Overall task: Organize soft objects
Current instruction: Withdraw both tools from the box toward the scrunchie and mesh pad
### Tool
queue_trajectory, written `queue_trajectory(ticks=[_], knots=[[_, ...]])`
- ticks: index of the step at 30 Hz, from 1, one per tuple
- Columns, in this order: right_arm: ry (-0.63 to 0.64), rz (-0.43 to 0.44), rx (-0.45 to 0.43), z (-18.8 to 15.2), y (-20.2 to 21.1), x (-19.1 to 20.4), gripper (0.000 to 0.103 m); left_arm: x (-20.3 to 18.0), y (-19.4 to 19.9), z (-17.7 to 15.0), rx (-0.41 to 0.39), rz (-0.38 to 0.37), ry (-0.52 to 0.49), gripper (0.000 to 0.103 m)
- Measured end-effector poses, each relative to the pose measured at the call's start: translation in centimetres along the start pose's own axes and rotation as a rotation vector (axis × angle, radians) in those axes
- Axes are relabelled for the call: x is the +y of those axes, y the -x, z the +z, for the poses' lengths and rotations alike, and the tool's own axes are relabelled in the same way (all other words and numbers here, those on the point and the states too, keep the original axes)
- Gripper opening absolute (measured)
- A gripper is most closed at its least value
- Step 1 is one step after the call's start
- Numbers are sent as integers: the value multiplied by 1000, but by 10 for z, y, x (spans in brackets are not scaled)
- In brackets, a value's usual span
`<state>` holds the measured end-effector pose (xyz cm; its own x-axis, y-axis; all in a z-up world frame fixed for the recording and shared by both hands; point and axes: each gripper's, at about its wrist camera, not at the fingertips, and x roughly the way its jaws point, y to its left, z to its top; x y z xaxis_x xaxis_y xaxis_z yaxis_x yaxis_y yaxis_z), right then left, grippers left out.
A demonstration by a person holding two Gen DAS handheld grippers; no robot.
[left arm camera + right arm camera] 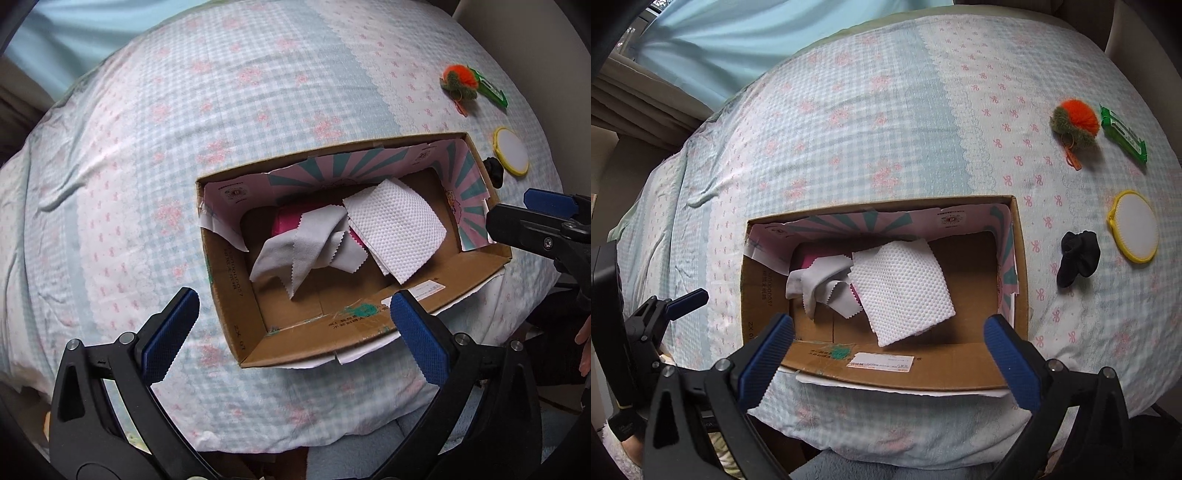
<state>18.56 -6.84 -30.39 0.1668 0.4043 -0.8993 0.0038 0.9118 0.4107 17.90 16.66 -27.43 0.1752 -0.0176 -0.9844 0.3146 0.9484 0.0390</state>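
An open cardboard box (461,273) (1021,258) lies on the bed. Inside lie a white dimpled paper towel (395,230) (901,291), a grey cloth (306,251) (816,280) and something pink (286,223) under them. My left gripper (293,312) is open and empty, above the box's near left corner. My right gripper (888,341) is open and empty over the box's near wall. Right of the box lie a black sock (1078,258) (495,171), a yellow-rimmed white puff (1136,230) (511,149), an orange-green pompom (1075,122) (461,81) and a green packet (1123,133) (493,90).
The bed is covered with a light blue checked sheet with pink bows (258,92) (868,129). A pale blue curtain (757,40) hangs behind it. The right gripper's arm (543,229) shows at the right edge of the left wrist view.
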Motion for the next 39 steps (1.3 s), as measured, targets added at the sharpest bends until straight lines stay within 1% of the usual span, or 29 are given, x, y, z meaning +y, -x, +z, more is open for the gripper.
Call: queue_trajectory(ticks=[5, 8, 13, 17, 20, 22, 25, 28, 30, 34, 36, 39], knots=[[30, -16, -62, -10, 46, 7, 103, -1, 45, -10, -73, 36, 26, 103], [61, -42, -97, -18, 74, 10, 103, -1, 72, -17, -130, 42, 44, 103], [83, -74, -161, -32, 116, 11, 103, -6, 110, -25, -202, 5, 65, 103], [68, -101, -211, -42, 142, 3, 103, -21, 132, -25, -261, -19, 45, 103], [56, -132, -254, -50, 161, -9, 103, -36, 142, -21, -297, -21, 28, 103], [51, -163, -264, -53, 172, -20, 103, -47, 147, -17, -312, -21, 24, 103], [40, -178, -285, -56, 187, -43, 103, -67, 150, -9, -326, -21, 24, 103], [43, -217, -310, -55, 198, -71, 103, -92, 150, 0, -334, -24, 40, 103], [47, -224, -313, -52, 202, -95, 103, -112, 147, 6, -339, -35, 56, 103], [62, -205, -304, -39, 200, -148, 103, -162, 135, 17, -344, -21, 105, 103], [95, -203, -301, -31, 195, -171, 103, -188, 124, 21, -344, -20, 138, 103], [163, -200, -288, -17, 180, -202, 103, -224, 103, 27, -341, -38, 187, 103]])
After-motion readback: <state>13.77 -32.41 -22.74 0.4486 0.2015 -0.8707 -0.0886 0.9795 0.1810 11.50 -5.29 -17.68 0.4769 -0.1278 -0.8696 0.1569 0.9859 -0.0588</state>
